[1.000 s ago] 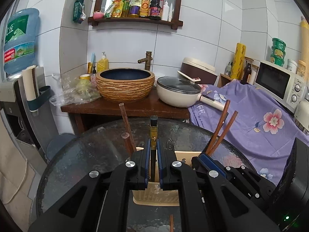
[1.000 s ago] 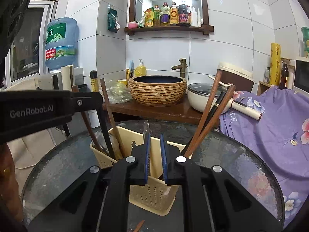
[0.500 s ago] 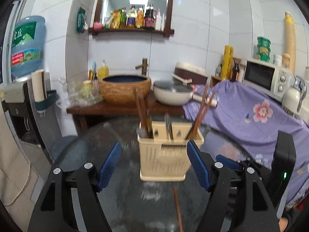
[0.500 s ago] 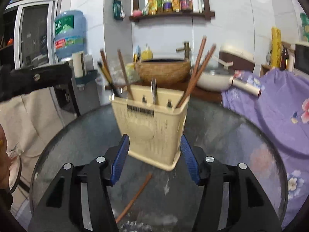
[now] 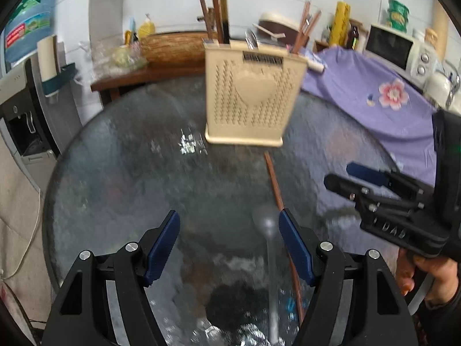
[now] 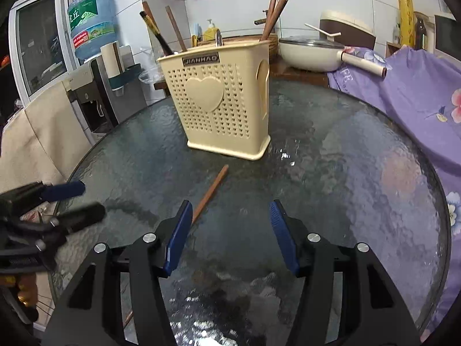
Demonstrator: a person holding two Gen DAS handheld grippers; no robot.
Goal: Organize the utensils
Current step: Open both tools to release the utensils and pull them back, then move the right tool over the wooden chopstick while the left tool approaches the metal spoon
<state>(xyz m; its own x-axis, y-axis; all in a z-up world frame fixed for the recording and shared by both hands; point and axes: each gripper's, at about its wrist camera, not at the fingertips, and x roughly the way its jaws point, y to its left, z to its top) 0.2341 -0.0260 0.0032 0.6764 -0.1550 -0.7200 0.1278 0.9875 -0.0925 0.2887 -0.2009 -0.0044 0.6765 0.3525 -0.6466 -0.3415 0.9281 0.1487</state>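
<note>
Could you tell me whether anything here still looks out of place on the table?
Yes: a chopstick and a spoon lie loose on the glass table in front of the holder, while the other utensils stand inside it.

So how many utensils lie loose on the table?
2: a chopstick in front of the holder, a spoon beside it. Others may be hidden below the frame.

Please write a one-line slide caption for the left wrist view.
Open left gripper above a spoon and a chopstick lying on the glass table before the utensil holder.
</note>
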